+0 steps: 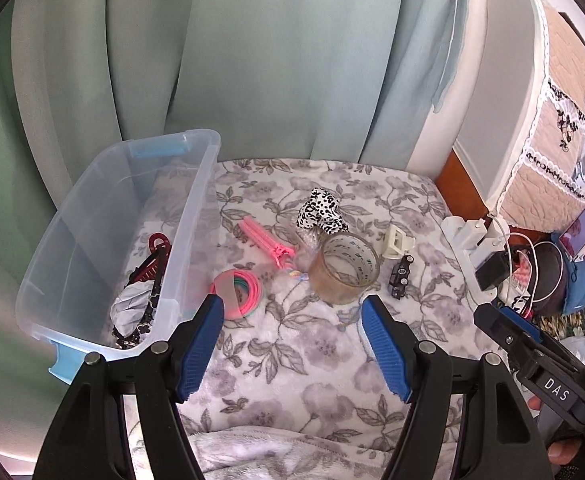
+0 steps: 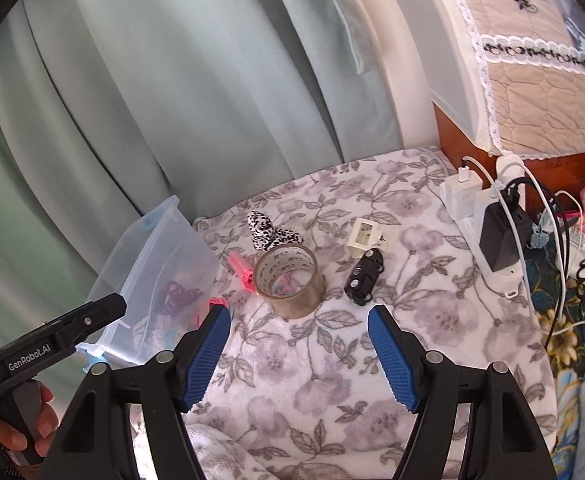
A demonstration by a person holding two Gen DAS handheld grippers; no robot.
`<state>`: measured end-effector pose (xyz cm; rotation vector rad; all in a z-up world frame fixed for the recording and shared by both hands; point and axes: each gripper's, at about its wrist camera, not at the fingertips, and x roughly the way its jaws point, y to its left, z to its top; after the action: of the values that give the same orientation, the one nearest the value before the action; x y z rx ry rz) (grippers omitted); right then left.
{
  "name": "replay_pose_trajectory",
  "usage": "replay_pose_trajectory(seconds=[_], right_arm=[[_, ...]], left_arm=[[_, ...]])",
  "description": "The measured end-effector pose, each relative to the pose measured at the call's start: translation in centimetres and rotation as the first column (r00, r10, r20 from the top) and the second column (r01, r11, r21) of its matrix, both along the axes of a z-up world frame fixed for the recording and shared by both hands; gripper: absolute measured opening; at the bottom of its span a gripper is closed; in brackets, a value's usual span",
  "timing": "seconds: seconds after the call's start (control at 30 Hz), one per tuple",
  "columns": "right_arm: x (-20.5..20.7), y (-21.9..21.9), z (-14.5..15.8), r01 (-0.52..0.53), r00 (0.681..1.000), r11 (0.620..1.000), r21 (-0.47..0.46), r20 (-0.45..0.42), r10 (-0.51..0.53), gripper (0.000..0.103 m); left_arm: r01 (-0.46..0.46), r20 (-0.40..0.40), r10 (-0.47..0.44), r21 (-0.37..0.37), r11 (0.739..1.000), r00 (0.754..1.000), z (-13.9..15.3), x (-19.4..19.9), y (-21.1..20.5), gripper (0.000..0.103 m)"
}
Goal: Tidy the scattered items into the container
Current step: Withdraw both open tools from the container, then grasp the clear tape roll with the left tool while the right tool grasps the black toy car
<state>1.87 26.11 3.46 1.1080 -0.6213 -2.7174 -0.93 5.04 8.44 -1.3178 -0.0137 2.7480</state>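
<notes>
Covering the bed, a grey floral blanket meets pale green curtains behind. A clear plastic container sits at the left, its long axis running toward the curtains. Beside it lie a pink hair clip angled diagonally, a tape roll and a toy car. Left gripper and right gripper hang spread, holding nothing.

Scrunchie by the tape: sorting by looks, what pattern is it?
Black-and-white leopard spots on the scrunchie, clearest in the left wrist view.
</notes>
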Motion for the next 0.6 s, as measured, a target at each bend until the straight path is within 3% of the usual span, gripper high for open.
replay_pose_trajectory(seconds=[0.6], right_arm=[[-0.7, 2.6, -5.2, 0.056, 0.987, 0.998, -0.008, 0.154, -0.055, 0.076]], left_arm=[[0.005, 0.177, 0.004, -0.05, 0.999, 0.984, -6.4, -2.3, 2.3, 0.072]])
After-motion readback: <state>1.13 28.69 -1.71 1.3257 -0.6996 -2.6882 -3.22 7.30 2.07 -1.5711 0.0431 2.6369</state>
